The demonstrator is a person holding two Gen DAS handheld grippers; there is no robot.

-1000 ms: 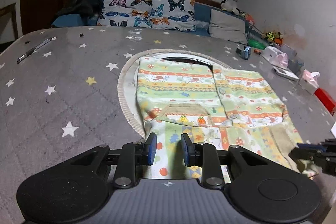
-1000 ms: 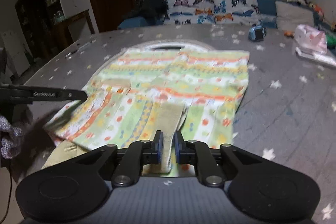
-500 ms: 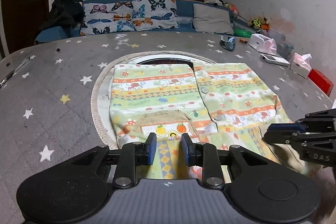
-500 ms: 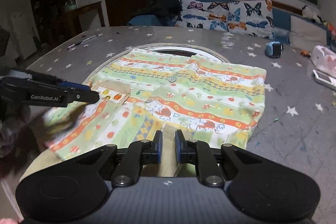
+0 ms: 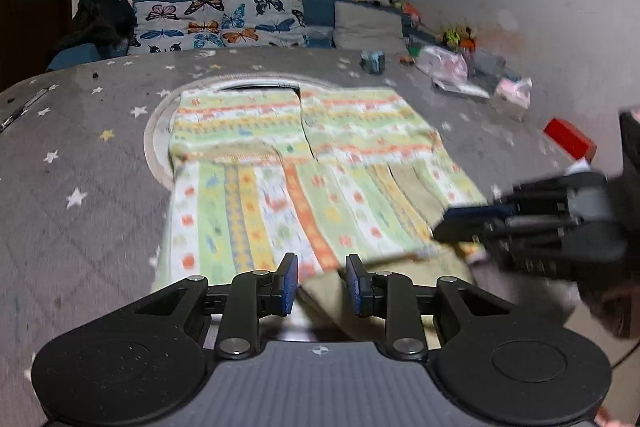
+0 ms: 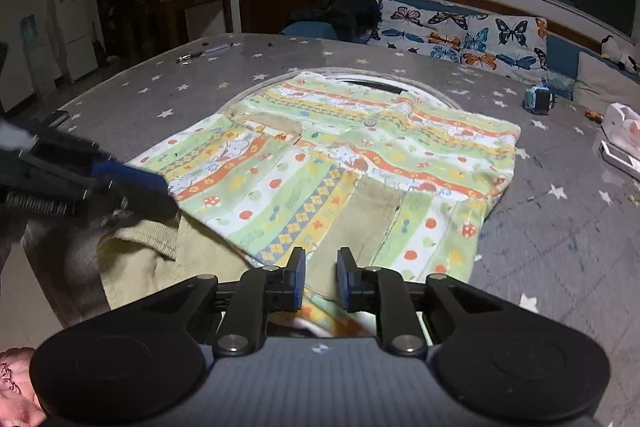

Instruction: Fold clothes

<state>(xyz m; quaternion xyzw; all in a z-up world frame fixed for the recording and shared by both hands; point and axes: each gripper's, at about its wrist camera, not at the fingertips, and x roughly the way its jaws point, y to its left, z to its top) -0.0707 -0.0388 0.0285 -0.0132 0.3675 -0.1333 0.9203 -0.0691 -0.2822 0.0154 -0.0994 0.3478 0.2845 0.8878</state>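
A child's cardigan (image 5: 304, 163) (image 6: 360, 155) with green, orange and yellow stripes lies flat on the grey star-print table (image 5: 80, 155), and its sleeves are folded across the near hem. My left gripper (image 5: 322, 283) hovers over the near hem with a gap between its blue pads and cloth lying under that gap. In the right wrist view the left gripper (image 6: 160, 193) comes in from the left above a khaki cuff (image 6: 148, 235). My right gripper (image 6: 322, 279) (image 5: 444, 227) has its jaws opening, with the other sleeve's khaki cuff (image 6: 360, 215) lying loose between them.
A pen (image 6: 204, 51) lies at the table's far left. A blue toy (image 6: 538, 99), white packs (image 5: 444, 65) and a red box (image 5: 568, 139) sit along the right side. Butterfly cushions (image 5: 224, 23) and dark clothes (image 6: 348, 3) are behind the table. Its near edge is close under both grippers.
The left gripper has swung sideways along the hem, and its view is blurred. The right gripper's pads have moved apart from the khaki cuff. The two grippers now stand closer together.
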